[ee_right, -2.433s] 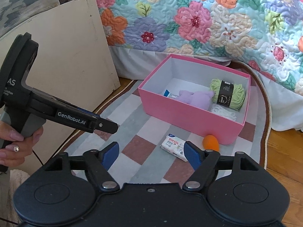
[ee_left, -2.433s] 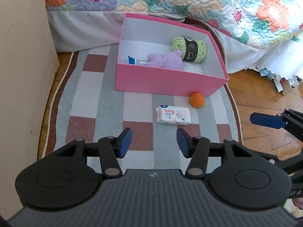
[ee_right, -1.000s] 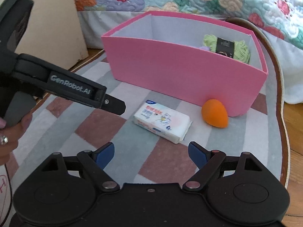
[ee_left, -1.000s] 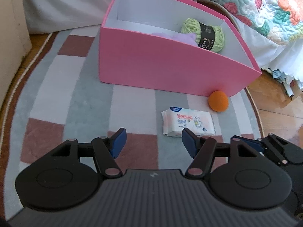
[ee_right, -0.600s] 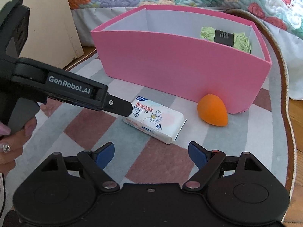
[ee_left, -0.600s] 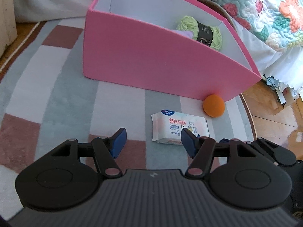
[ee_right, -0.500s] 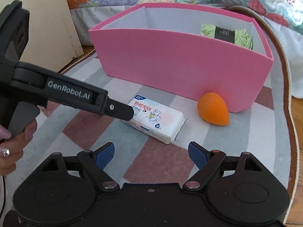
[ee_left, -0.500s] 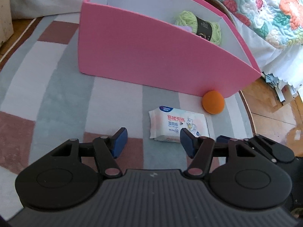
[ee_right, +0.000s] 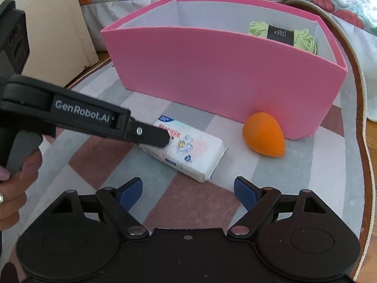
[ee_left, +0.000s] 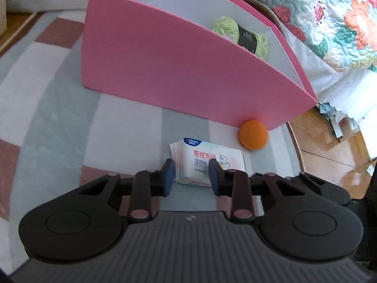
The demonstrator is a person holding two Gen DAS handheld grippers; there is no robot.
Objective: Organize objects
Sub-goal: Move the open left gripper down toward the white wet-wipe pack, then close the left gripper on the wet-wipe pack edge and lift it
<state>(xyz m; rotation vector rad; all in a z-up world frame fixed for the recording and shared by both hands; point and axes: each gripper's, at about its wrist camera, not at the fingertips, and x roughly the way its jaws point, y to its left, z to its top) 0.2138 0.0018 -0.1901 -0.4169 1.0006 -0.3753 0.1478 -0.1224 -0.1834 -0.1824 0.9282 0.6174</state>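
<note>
A white wet-wipes pack (ee_left: 207,162) lies on the checked rug in front of the pink box (ee_left: 179,75). My left gripper (ee_left: 192,176) straddles the pack's left end, fingers narrowed around it; contact is unclear. In the right wrist view the left gripper's finger (ee_right: 150,135) lies over the pack (ee_right: 195,151). An orange egg-shaped sponge (ee_right: 264,138) sits by the box's front right corner. My right gripper (ee_right: 188,193) is open and empty, just short of the pack. Green yarn (ee_right: 282,34) lies in the box (ee_right: 223,70).
A floral quilt and white bed skirt (ee_left: 329,23) hang behind the box. A cream cabinet (ee_right: 59,23) stands at the left. Bare wood floor (ee_left: 329,146) lies right of the rug, with paper scraps near the bed skirt.
My left gripper has moved forward and down onto the wipes pack and its fingers have narrowed around it. My right gripper has edged closer to the pack and stays open.
</note>
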